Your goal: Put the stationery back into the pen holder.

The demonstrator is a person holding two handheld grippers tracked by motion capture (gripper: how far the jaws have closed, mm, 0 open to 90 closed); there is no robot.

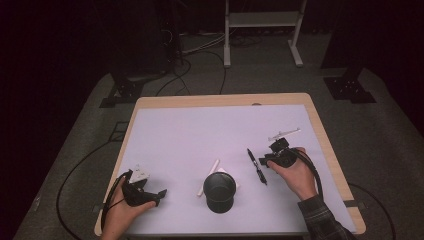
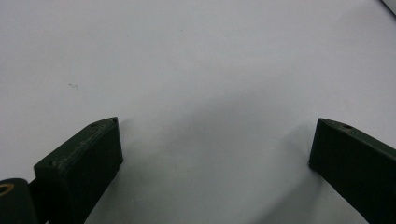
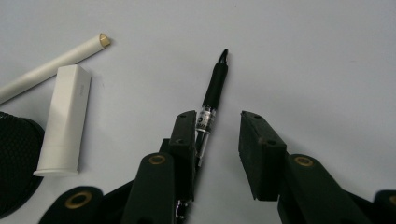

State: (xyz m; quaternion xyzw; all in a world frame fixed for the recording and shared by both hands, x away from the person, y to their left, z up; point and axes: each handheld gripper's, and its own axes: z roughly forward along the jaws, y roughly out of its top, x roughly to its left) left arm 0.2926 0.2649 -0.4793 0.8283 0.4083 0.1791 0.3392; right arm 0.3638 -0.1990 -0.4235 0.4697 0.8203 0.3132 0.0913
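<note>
A black pen (image 1: 257,167) lies on the white mat (image 1: 200,135), right of centre, its tip pointing away from the person. My right gripper (image 1: 265,161) reaches it from the right. In the right gripper view the pen (image 3: 212,93) lies between the jaws of the right gripper (image 3: 219,119), close against the left one, with a gap to the other pad; the jaws are open. My left gripper (image 1: 161,196) rests at the mat's front left. In its own view the left gripper (image 2: 217,123) stands wide open over bare mat.
A black mesh cup (image 1: 219,191) stands at the front centre, also seen as the cup (image 3: 16,163) beside the right gripper. A white pencil (image 3: 51,65) and a white block-shaped piece (image 3: 65,121) lie next to it. Cables trail over the floor (image 1: 75,175) around the table.
</note>
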